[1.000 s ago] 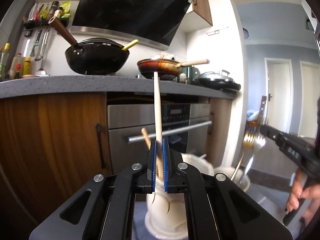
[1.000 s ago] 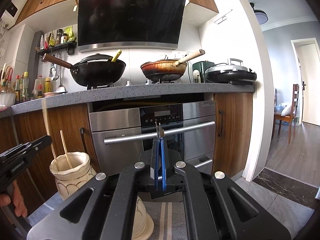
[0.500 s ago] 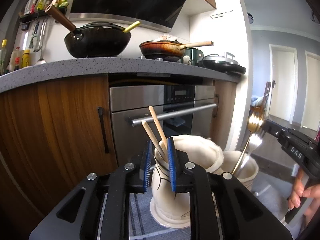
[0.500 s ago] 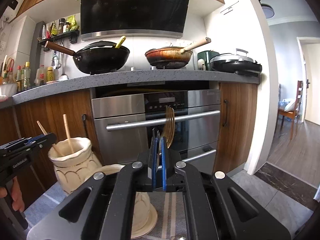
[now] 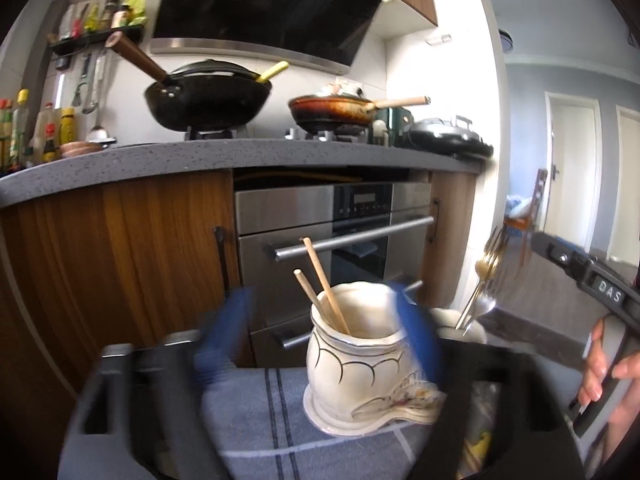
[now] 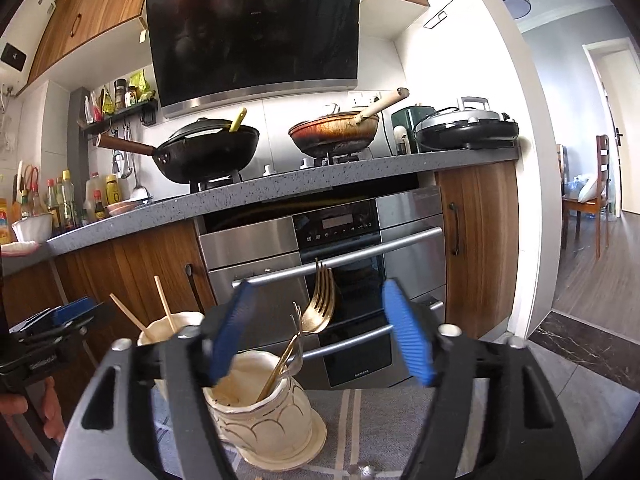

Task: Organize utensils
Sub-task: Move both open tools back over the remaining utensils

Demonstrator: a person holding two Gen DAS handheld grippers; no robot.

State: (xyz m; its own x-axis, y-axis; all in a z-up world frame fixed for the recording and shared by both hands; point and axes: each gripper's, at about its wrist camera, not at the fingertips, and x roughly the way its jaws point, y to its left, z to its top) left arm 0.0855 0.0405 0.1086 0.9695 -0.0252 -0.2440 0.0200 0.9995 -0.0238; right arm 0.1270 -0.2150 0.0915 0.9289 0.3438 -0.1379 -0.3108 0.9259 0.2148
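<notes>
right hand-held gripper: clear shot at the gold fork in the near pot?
Probably yes. The right hand-held gripper is open, and the gold fork stands above the pot rim between its fingers, nothing in front; two silver forks crowd its left.

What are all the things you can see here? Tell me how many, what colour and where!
chopsticks: two, wooden, standing in the left holder
left holder: one, cream ceramic, on the striped cloth
forks: a few, gold and silver, standing in the right holder
right holder: one, cream ceramic, on the cloth
striped cloth: one, grey-blue, under the holders
wok: one, black, on the stove
frying pan: one, reddish-brown, on the stove
oven: one, steel, under the counter
left gripper: one, black with blue pads, open
right gripper: one, black with blue pads, open
</notes>
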